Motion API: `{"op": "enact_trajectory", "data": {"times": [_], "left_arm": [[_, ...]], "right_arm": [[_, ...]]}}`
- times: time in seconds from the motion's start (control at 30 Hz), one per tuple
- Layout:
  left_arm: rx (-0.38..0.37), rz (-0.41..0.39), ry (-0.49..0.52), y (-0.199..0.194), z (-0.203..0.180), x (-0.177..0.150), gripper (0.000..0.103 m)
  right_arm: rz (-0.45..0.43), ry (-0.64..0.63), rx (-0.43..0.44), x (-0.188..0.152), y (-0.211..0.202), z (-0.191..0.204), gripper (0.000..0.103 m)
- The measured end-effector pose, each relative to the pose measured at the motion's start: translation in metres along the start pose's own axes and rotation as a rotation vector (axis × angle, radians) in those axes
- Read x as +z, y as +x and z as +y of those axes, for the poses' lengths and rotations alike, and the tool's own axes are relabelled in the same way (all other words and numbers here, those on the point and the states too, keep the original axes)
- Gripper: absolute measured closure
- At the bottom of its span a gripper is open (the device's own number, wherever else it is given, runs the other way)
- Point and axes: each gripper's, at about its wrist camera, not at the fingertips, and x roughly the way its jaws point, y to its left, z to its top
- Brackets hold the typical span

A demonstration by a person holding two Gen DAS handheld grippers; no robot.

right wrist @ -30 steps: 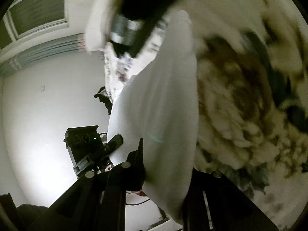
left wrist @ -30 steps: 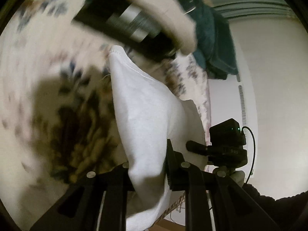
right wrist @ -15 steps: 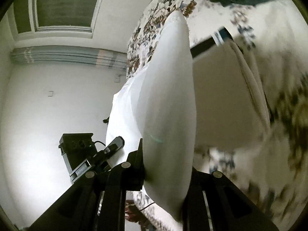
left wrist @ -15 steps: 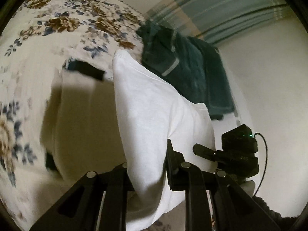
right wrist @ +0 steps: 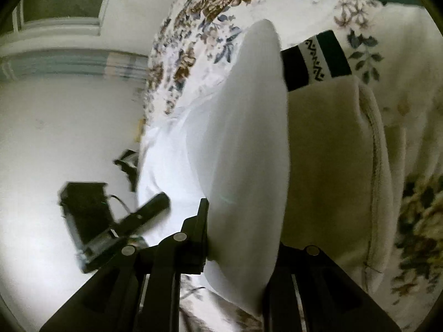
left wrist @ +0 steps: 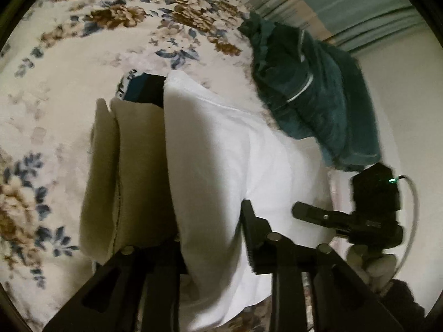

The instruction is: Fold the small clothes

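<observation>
Both the left gripper (left wrist: 213, 238) and right gripper (right wrist: 238, 229) clamp a smooth white garment (left wrist: 221, 149), stretched taut between them

A folded cream garment (left wrist: 130, 171) lies on the floral bed (left wrist: 55, 63) just left of the lifted white cloth (left wrist: 221, 149). A dark green pile (left wrist: 313, 91) blocks the far right. Open bedspread stretches left and beyond.

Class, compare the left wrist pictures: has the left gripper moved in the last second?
Yes. The left gripper, jaws shut on the white garment, has swung: the floral bedspread now shows sharply with the teal clothes lower and more central.
</observation>
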Motion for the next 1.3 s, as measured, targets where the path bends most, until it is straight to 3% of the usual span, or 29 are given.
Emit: {"op": "enact_trajectory", "data": {"times": [0.07, 0.1, 0.13, 0.2, 0.3, 0.33, 0.37, 0.4, 0.43, 0.7, 0.93, 1.3], "left_arm": [[0.106, -0.016, 0.023, -0.005, -0.009, -0.001, 0.063], [0.139, -0.021, 0.025, -0.006, -0.012, 0.0, 0.063], [0.167, -0.039, 0.026, -0.01, -0.014, -0.001, 0.063], [0.235, -0.078, 0.033, -0.019, -0.02, -0.004, 0.063], [0.361, -0.145, 0.082, -0.032, -0.035, -0.012, 0.061], [0.412, -0.156, 0.104, -0.036, -0.041, -0.018, 0.046], [0.439, -0.157, 0.116, -0.037, -0.044, -0.019, 0.02], [0.464, -0.16, 0.128, -0.039, -0.048, -0.023, 0.008], [0.478, -0.165, 0.138, -0.042, -0.051, -0.028, 0.0], [0.557, -0.211, 0.199, -0.09, -0.094, -0.07, 0.0], [0.582, -0.298, 0.216, -0.168, -0.144, -0.12, 0.0], [0.544, -0.448, 0.26, -0.295, -0.229, -0.217, 0.0]], "right_arm": [[-0.004, -0.034, -0.096, -0.002, -0.005, 0.01, 0.069], [-0.01, -0.05, -0.143, -0.003, -0.008, 0.015, 0.065], [-0.02, -0.068, -0.205, -0.005, -0.012, 0.02, 0.054], [-0.053, -0.126, -0.341, -0.011, -0.019, 0.031, 0.048], [-0.094, -0.18, -0.532, -0.032, -0.03, 0.044, 0.025], [-0.11, -0.197, -0.59, -0.04, -0.032, 0.05, 0.014], [-0.126, -0.212, -0.638, -0.046, -0.033, 0.057, 0.004], [-0.136, -0.222, -0.682, -0.056, -0.039, 0.06, 0.0], [-0.145, -0.225, -0.72, -0.063, -0.042, 0.064, 0.0], [-0.282, -0.199, -0.851, -0.14, -0.107, 0.099, 0.0], [-0.414, -0.213, -0.855, -0.214, -0.188, 0.163, 0.0], [-0.628, -0.306, -0.841, -0.369, -0.318, 0.278, 0.0]]}}
